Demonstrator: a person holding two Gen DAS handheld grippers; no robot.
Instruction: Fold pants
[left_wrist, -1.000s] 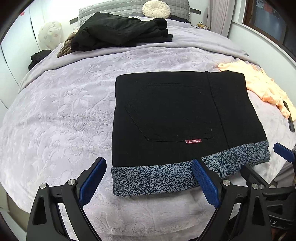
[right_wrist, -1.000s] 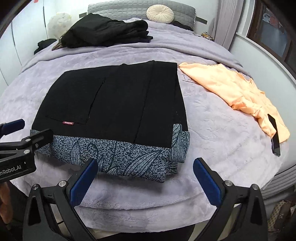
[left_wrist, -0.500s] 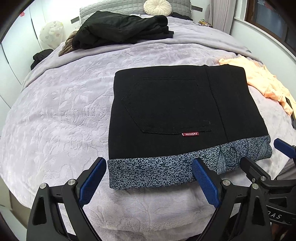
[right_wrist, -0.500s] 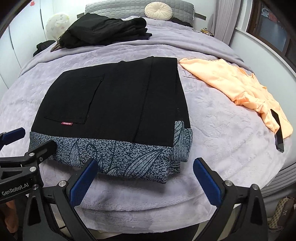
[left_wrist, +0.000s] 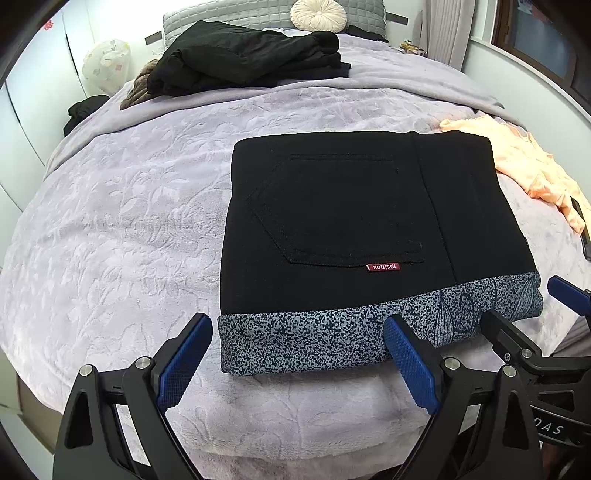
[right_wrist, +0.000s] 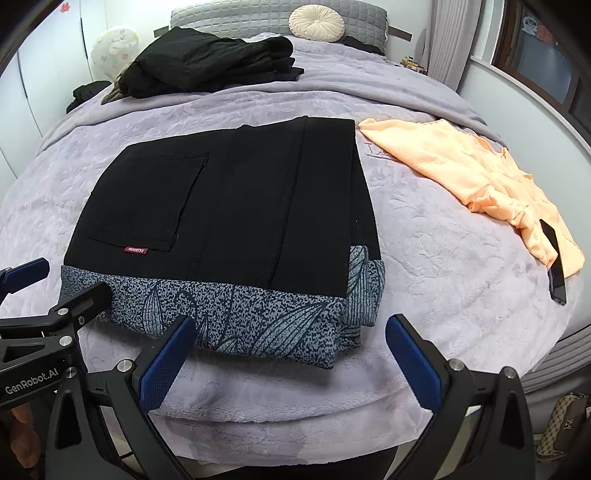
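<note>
your left gripper (left_wrist: 297, 363) and right gripper (right_wrist: 290, 363), fingers wide and empty, face the folded pants (left_wrist: 362, 229), long axis crosswise, left nearer.

The pants (left_wrist: 351, 221) are showing matt black cloth with a speckled blue-grey printed band. The blanket (left_wrist: 122, 229) is looking plush, embossed with leaves. Each gripper's fingers (right_wrist: 166, 365) are wearing knurled blue pads on matt black plastic, bright metal screws glinting.
</note>
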